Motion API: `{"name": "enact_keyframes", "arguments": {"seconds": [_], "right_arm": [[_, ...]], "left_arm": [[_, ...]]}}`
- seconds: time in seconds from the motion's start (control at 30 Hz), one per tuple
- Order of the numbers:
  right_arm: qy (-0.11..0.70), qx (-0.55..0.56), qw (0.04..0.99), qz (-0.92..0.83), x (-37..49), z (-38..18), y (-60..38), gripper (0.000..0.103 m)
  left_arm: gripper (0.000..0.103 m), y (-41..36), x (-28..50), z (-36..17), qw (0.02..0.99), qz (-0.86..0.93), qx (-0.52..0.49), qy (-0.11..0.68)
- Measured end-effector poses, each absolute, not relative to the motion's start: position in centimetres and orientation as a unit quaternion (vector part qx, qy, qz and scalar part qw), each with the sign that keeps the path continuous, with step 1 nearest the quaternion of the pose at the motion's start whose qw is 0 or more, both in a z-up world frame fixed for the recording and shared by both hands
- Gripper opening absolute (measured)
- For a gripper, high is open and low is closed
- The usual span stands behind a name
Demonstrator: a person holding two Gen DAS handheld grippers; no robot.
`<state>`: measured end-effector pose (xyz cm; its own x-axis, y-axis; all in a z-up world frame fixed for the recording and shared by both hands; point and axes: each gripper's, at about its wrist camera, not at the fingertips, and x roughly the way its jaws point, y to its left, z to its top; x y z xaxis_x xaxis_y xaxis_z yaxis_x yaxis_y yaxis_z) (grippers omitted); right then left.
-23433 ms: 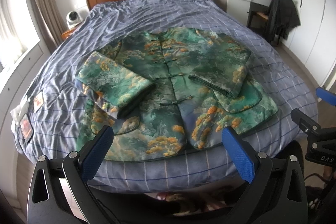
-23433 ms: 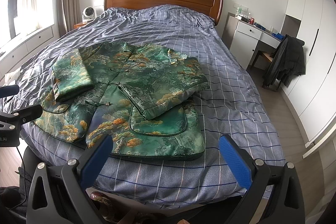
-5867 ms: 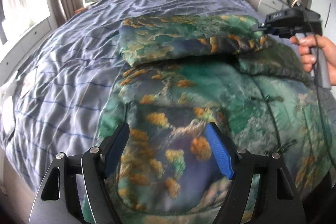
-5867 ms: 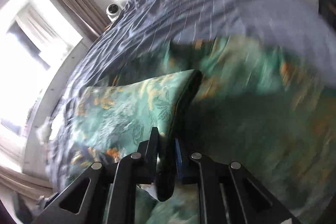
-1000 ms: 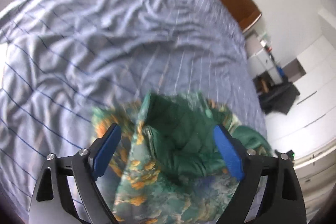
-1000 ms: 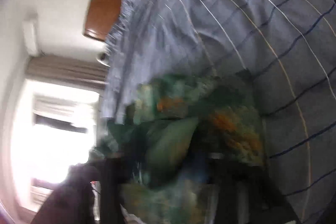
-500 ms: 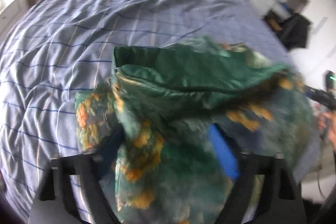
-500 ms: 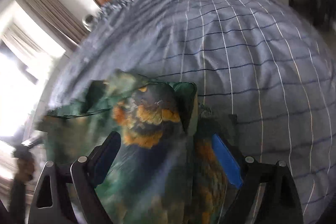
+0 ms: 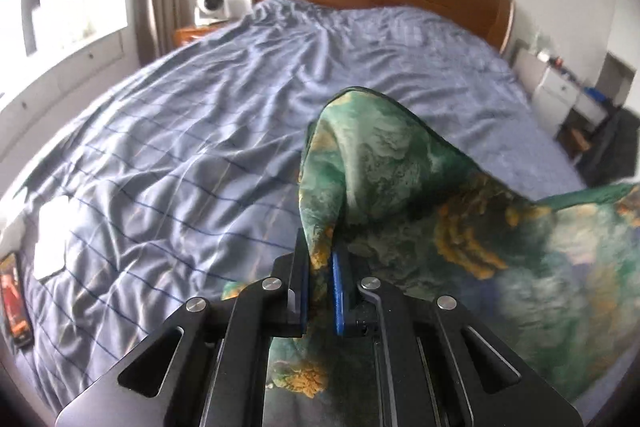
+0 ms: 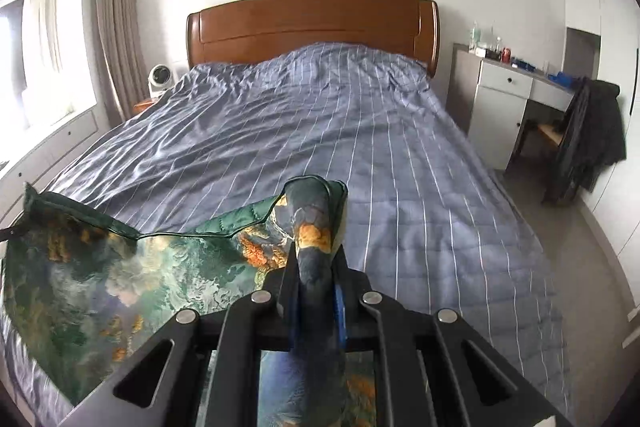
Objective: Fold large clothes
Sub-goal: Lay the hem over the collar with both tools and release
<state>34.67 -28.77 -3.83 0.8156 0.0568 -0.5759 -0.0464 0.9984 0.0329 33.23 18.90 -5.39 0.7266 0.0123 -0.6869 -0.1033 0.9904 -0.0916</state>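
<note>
Above the bed (image 10: 320,131), both grippers' fingers clamp the jacket (image 9: 400,195): left gripper (image 9: 320,279), right gripper (image 10: 314,291).

Green brocade jacket (image 9: 460,227) lifted, hanging

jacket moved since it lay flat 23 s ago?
Yes. The jacket is off mid-bed, lifted toward the foot, away from the headboard, pinched by left gripper and right gripper.
</note>
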Motion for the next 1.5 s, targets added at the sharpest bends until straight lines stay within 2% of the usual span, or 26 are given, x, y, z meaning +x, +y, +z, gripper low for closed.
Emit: {"name": "enact_keyframes", "arguments": {"seconds": [0.13, 0.2, 0.37, 0.63, 0.7, 0.77, 0.83, 0.87, 0.9, 1.03, 1.13, 1.27, 1.37, 1.5], "right_arm": [[0.354, -0.007, 0.935, 0.006, 37.2, -8.5, -28.4, 0.013], [0.396, -0.013, 0.918, -0.004, 38.0, -12.7, -28.5, 0.013], [0.443, 0.015, 0.896, -0.004, 38.4, -20.3, -29.2, 0.013], [0.444, 0.051, 0.895, 0.001, 39.4, -22.5, -29.7, 0.017], [0.446, 0.057, 0.893, 0.004, 39.6, -22.5, -29.8, 0.018], [0.45, 0.073, 0.89, 0.012, 39.6, -22.1, -30.3, 0.02], [0.449, 0.093, 0.889, 0.012, 39.7, -20.7, -31.3, 0.031], [0.443, 0.102, 0.891, 0.012, 39.5, -19.9, -31.7, 0.048], [0.428, 0.113, 0.896, 0.016, 39.0, -18.6, -32.4, 0.059], [0.367, 0.093, 0.925, 0.017, 36.6, -13.0, -33.0, 0.059], [0.36, 0.075, 0.928, 0.068, 35.7, -11.4, -30.2, 0.059], [0.383, 0.033, 0.915, 0.126, 35.1, -13.9, -24.5, 0.059], [0.407, 0.017, 0.91, 0.081, 36.1, -17.5, -24.1, 0.059], [0.401, 0.134, 0.904, 0.066, 36.9, -20.3, -28.6, 0.059]], "left_arm": [[0.008, 19.8, 34.3, -12.9, 0.899, 0.055, -0.094, 0.424], [0.011, 20.0, 33.9, -15.7, 0.898, 0.054, -0.102, 0.424], [0.014, 19.6, 33.2, -17.1, 0.91, 0.043, -0.098, 0.4], [0.02, 19.5, 33.4, -17.0, 0.912, 0.037, -0.11, 0.393], [0.029, 20.1, 33.1, -15.8, 0.906, 0.028, -0.126, 0.404], [0.07, 21.2, 32.1, -14.2, 0.901, 0.019, -0.15, 0.408], [0.078, 22.0, 30.6, -12.0, 0.91, 0.02, -0.157, 0.383], [0.079, 22.0, 30.1, -11.0, 0.915, 0.02, -0.152, 0.373], [0.079, 21.9, 29.7, -9.9, 0.92, 0.017, -0.141, 0.364], [0.085, 19.5, 31.1, -7.3, 0.933, -0.01, -0.1, 0.345], [0.085, 16.5, 34.4, -8.0, 0.932, -0.022, -0.064, 0.356], [0.085, 16.6, 38.2, -11.1, 0.92, 0.025, -0.06, 0.386], [0.082, 19.9, 39.4, -14.3, 0.899, 0.06, -0.115, 0.418], [0.082, 22.8, 39.2, -17.4, 0.885, 0.056, -0.204, 0.415]]}}
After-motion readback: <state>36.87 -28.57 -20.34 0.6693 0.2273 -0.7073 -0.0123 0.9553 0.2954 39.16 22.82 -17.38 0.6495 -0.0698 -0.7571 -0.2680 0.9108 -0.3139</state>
